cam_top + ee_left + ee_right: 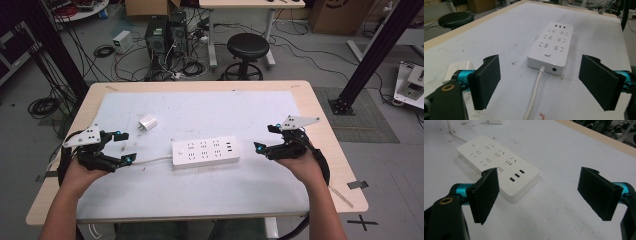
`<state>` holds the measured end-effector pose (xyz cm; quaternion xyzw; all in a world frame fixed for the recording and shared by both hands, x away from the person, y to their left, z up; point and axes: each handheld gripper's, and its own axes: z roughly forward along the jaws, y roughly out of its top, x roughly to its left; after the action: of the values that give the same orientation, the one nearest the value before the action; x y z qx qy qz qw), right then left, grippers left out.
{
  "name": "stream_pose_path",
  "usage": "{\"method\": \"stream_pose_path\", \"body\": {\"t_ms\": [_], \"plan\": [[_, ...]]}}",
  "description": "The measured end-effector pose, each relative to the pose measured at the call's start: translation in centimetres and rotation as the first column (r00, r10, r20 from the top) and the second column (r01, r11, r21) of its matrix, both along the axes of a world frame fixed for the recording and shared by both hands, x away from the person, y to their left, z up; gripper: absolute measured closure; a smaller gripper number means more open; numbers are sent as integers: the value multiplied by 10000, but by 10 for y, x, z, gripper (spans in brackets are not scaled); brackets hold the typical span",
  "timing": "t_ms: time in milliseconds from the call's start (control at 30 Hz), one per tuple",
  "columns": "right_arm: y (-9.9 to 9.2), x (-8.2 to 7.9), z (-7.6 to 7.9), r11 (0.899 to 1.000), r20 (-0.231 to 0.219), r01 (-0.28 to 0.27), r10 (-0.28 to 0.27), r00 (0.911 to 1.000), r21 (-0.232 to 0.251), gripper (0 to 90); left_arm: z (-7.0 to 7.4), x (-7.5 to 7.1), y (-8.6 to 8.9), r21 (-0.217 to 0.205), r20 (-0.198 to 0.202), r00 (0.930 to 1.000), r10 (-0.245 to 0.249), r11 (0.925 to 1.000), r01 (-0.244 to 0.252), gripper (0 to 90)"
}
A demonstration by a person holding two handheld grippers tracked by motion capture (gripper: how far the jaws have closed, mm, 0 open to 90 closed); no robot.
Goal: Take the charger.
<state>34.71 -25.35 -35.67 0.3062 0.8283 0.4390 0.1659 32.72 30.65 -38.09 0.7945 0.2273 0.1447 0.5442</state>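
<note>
I hold the left gripper [124, 147] and right gripper [265, 138] near the desk's [320, 165] side edges, jaws apart and empty. Between them, mid-desk, lies the power strip [205, 152]; farther back, the white charger [148, 122]. Approach stage, I judge; next, reach for the charger.

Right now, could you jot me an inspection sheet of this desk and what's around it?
Surface: wooden table under a white mat, faintly smudged.
Job's things: white power strip lying flat mid-mat; white charger behind it to the left.
Clutter: nothing seen.
Grippers: left gripper and right gripper both open, flanking the strip, holding nothing.
Cables: strip's white cord trails toward the left gripper.
Surroundings: black stool, computer towers, floor wiring.
</note>
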Motion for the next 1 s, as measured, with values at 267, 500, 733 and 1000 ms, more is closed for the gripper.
{"method": "stream_pose_path", "body": {"t_ms": [267, 500, 733, 1000], "plan": [[-1, -4, 2, 10000, 80, 51, -51, 10000, 33, 179, 26, 13, -2, 484, 245, 9975, 665, 9965, -677, 178], [1, -7, 3, 10000, 148, 38, -37, 9999, -84, 179, 42, 33, -4, 518, 280, 9930, 1150, 9919, -1163, 178], [3, -7, 4, 9999, 205, -26, 30, 9998, -153, 179, 56, 57, -11, 763, 186, 9904, 1373, 9874, -1383, 178], [5, -7, 4, 9997, 46, -32, 33, 10000, -226, 179, 49, 90, -22, 1284, -162, 9856, 1685, 9779, -1651, 178]]}}
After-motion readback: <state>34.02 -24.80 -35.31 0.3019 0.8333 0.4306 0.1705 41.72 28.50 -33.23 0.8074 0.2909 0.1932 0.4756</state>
